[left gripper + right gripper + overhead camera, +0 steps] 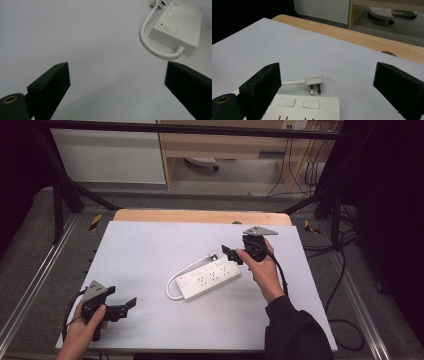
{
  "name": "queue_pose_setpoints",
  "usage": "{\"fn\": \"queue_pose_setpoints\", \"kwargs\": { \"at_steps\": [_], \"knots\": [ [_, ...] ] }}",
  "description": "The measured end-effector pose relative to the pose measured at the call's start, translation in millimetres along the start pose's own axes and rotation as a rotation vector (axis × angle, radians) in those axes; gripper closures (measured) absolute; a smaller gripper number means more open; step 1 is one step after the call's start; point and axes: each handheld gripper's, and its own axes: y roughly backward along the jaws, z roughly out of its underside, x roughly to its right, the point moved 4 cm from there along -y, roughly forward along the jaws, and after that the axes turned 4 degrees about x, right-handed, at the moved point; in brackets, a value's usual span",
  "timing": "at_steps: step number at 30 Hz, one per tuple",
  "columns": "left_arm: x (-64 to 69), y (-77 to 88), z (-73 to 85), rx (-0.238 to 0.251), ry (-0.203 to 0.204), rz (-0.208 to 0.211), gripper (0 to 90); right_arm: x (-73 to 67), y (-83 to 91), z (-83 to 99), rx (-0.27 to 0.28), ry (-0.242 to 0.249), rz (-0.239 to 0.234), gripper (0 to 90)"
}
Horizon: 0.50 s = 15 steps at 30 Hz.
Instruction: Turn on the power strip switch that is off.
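Note:
A white power strip [210, 279] lies flat in the middle of the white table top [145, 245]. Its short cord [172, 285] loops round the left end to a white plug [212, 255] lying behind it. My right gripper [231, 255] hovers over the strip's far right end, open, jaws pointing left. In the right gripper view the plug [314, 82] rests prongs toward me between the wide jaws [328, 75], with the strip [307, 107] just below. My left gripper [122, 299] is at the near left, open and holding nothing. The left gripper view has the strip [182, 25] far off at top right.
A wooden table edge [200, 216] runs behind the white top, with a round cable hole [388, 53]. A black frame [60, 195] surrounds the table. Cables [345, 320] trail on the floor at right. A chair base [387, 12] stands beyond.

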Motion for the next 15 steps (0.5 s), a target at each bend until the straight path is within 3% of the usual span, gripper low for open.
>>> {"fn": "queue_pose_setpoints", "kwargs": {
  "at_steps": [15],
  "knots": [
    [-0.7, 0.2, 1.0, -0.005, 0.005, -0.005, 6.3, -10.3, -11.7, 5.6, -0.029, 0.01, -0.018, 6.5]
  ]
}}
